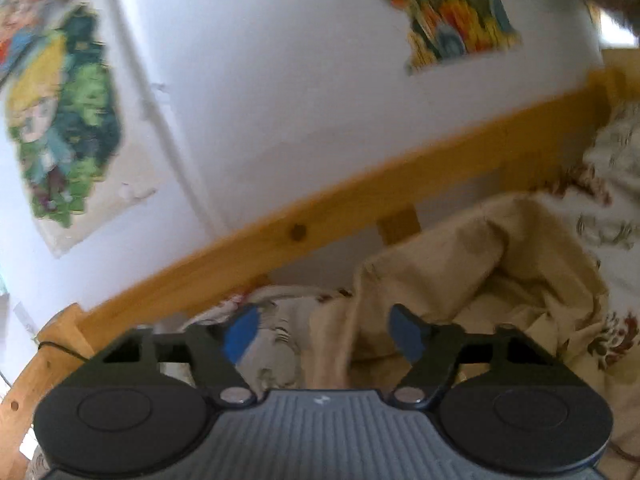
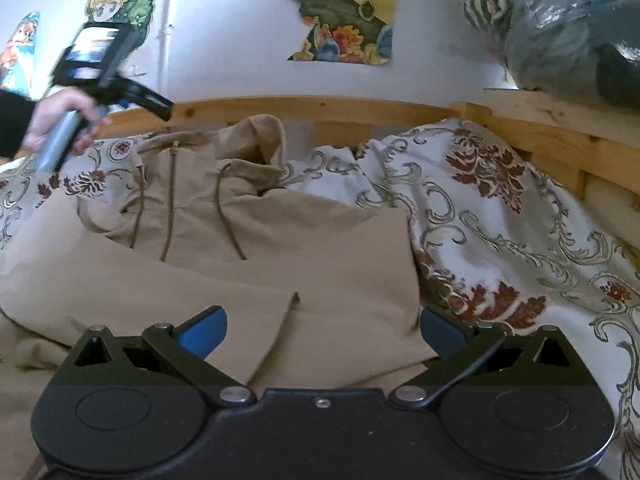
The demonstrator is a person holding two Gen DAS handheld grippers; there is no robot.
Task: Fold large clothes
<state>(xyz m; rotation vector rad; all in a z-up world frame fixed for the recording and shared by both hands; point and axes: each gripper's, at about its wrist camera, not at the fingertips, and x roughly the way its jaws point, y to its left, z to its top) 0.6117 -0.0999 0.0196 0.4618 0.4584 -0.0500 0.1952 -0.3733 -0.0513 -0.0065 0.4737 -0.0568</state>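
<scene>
Tan hooded jacket [image 2: 256, 240], folded, lying mid-frame on floral bedspread [image 2: 500, 216] of wooden bed [image 2: 360, 110]; right claw [image 2: 322, 330] wide and empty above its hem; left claw [image 1: 322, 330] partly spread, gripping nothing, upper left.

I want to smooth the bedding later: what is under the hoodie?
The hoodie lies on a floral cover, which shows around it to the right and far left. Whatever is directly beneath the hoodie is hidden by its fabric.
</scene>
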